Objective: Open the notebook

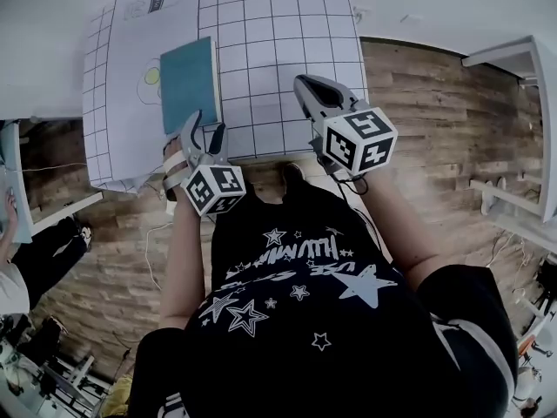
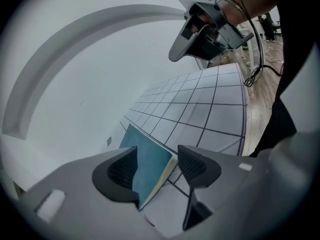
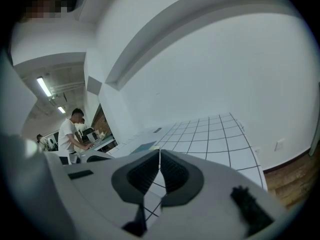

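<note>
A teal notebook [image 1: 187, 81] lies closed on the white grid mat [image 1: 278, 33] at the table's near left. My left gripper [image 1: 205, 129] hovers at its near edge. In the left gripper view the jaws stand wide apart [image 2: 156, 166] with the notebook's [image 2: 147, 164] near corner and cream page edge between them, and the pads do not press on it. My right gripper [image 1: 306, 84] hangs over the mat to the right of the notebook, its jaws closed together [image 3: 160, 156] with nothing between them. It also shows high in the left gripper view [image 2: 176, 56].
A white sheet with a drawing [image 1: 130, 77] lies under the notebook's left side. The table's near edge runs just behind both grippers, with wood floor [image 1: 435, 120] beyond. White furniture [image 1: 522, 59] stands at the right. People work at a desk [image 3: 70, 131] far left.
</note>
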`<state>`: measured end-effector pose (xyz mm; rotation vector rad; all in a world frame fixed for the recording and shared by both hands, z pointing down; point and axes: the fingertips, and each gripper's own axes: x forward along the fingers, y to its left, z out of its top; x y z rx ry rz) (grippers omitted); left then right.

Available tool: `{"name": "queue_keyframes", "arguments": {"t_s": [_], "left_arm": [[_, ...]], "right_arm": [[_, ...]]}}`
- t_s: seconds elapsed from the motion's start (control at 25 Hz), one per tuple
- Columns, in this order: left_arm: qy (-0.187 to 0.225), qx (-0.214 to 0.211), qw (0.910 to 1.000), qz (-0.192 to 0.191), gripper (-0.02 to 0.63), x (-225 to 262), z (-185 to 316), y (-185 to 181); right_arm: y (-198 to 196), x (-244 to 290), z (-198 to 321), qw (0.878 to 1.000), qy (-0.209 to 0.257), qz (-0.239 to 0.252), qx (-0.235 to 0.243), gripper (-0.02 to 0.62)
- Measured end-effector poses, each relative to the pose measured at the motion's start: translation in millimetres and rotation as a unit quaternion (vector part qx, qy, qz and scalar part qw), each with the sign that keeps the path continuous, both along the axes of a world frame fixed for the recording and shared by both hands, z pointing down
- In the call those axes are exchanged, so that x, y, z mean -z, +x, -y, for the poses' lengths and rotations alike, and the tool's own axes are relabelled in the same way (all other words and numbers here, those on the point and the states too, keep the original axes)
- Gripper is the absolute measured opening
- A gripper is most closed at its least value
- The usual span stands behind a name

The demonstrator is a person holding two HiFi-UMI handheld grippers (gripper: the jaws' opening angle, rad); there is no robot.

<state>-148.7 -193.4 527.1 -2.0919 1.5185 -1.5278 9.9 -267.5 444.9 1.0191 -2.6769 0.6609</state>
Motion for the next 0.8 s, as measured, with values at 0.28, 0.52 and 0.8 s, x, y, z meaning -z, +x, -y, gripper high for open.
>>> {"name": "queue_keyframes", "arguments": {"t_s": [0.28,0.52,0.8], "left_arm": [[-0.018,0.030,0.9988,0.034,0.264,-17,9,-10],[-0.021,0.044,0.9970,0.059,0.260,-26,11,-12],[-0.054,0.101,0.9915,0.062,0.179,-30,8,-12]], "right_arm": [[7,-10,-5,1.000,-0.012,-0.003,-0.007,0.018],[17,-12,-3,1.000,-0.013,-0.001,-0.010,0.018],[27,-10,1,1.000,-0.012,0.003,-0.008,0.018]]}}
